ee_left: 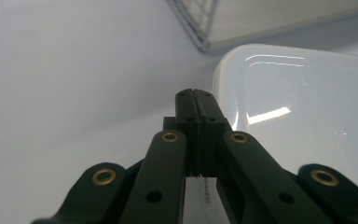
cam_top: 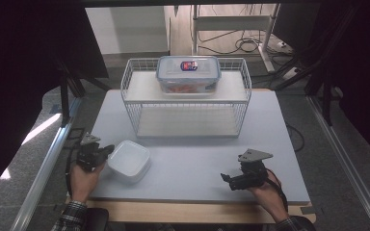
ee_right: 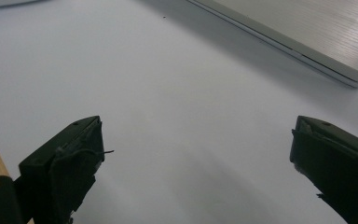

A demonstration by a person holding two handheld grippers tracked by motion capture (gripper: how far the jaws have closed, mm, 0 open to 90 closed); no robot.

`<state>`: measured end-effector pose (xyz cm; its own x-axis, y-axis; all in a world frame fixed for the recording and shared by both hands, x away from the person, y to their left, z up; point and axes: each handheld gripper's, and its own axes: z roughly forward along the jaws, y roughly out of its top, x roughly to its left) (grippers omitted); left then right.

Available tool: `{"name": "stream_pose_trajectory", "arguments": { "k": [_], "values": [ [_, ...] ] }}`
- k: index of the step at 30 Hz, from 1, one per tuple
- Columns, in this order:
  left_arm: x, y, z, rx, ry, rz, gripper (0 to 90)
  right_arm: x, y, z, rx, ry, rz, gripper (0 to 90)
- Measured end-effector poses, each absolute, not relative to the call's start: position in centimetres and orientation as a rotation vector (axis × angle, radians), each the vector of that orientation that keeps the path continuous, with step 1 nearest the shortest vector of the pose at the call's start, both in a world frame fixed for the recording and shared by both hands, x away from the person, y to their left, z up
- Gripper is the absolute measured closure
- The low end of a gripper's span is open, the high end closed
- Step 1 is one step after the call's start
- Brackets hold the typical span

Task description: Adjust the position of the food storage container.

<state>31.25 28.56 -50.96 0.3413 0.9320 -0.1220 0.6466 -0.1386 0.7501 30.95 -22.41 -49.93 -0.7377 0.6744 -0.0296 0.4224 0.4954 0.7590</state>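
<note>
A white, shallow square container [cam_top: 129,160] lies on the grey table mat at the front left. My left gripper [cam_top: 108,150] rests just left of it, its tips close to the container's rim; touch cannot be told. In the left gripper view, the left gripper [ee_left: 196,97] has its jaws pressed together with nothing between them, and the white container [ee_left: 303,116] lies right beside them. My right gripper [cam_top: 227,181] sits at the front right, pointing left. In the right gripper view, the right gripper [ee_right: 198,130] stands wide open over bare mat.
A white wire rack [cam_top: 185,98] with two shelves stands at the middle back. On its top shelf sits a clear food box with a blue-rimmed lid [cam_top: 188,73]. The rack's lower shelf [ee_right: 307,32] and its corner [ee_left: 200,32] are near both grippers. The mat's wooden front edge [cam_top: 197,209] runs below.
</note>
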Motion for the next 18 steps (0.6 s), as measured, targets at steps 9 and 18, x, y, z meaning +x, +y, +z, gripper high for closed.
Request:
{"name": "stream_pose_trajectory", "arguments": {
  "k": [9, 18],
  "values": [
    [30.4, 25.1, -50.7, 1.921, 1.298, 0.448, 90.0, 31.1, -22.5, -50.1, 0.936, 2.422, 1.087, 3.0],
    [28.8, 26.7, -51.7, 1.924, 1.345, 0.392, 89.5, 31.1, -22.7, -50.1, 0.942, 2.418, 1.089, 3.0]
  ]
}}
